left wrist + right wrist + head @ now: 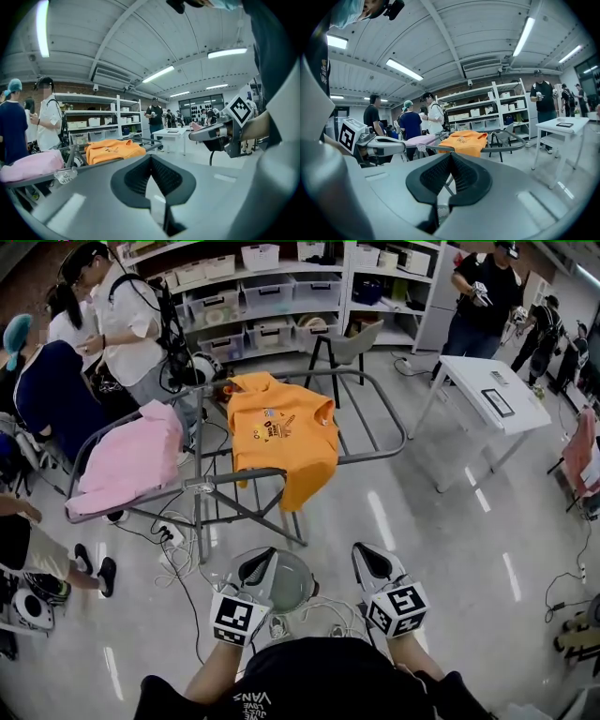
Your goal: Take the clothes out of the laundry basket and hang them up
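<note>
Head view, our inventory: orange sweatshirt [281, 432] and pink garment [131, 460], each draped over the drying rack [375, 457] to air. Laundry basket [298, 570] below us, apparently emptied. Left gripper [262, 561] and right gripper [366, 559]: jaws closed, nothing held.

We see a grey metal drying rack [375, 442] standing on the shiny grey floor [450, 549]. An orange shirt [281, 432] hangs over its middle bars. A soft pink top [131, 465] lies over its left wing. A round grey basket [292, 585] sits on the floor near the rack
</note>
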The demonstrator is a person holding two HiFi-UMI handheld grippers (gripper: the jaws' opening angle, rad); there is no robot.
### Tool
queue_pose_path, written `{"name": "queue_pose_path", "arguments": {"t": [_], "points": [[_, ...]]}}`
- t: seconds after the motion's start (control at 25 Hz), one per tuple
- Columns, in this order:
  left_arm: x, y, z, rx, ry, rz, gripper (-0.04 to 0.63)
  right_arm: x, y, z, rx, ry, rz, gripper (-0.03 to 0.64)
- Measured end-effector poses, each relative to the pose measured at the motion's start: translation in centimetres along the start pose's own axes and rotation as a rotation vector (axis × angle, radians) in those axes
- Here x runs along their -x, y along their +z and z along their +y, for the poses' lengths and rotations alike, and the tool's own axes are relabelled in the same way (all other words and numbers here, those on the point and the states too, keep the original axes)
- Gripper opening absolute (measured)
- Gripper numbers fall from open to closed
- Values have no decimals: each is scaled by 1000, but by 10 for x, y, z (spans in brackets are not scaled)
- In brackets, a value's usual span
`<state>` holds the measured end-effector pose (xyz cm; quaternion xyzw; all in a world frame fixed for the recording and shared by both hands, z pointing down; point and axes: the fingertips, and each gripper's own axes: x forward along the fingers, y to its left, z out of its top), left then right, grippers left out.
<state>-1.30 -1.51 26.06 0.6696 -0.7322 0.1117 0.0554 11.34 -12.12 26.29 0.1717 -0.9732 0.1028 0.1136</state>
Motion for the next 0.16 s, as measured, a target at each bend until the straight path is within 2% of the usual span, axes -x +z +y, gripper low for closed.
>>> {"name": "queue_pose_path", "arguments": {"t": [0.16], "points": [[4,-8,9,9,6,10,2,-6,-1,6,0,1,3,5]]}}
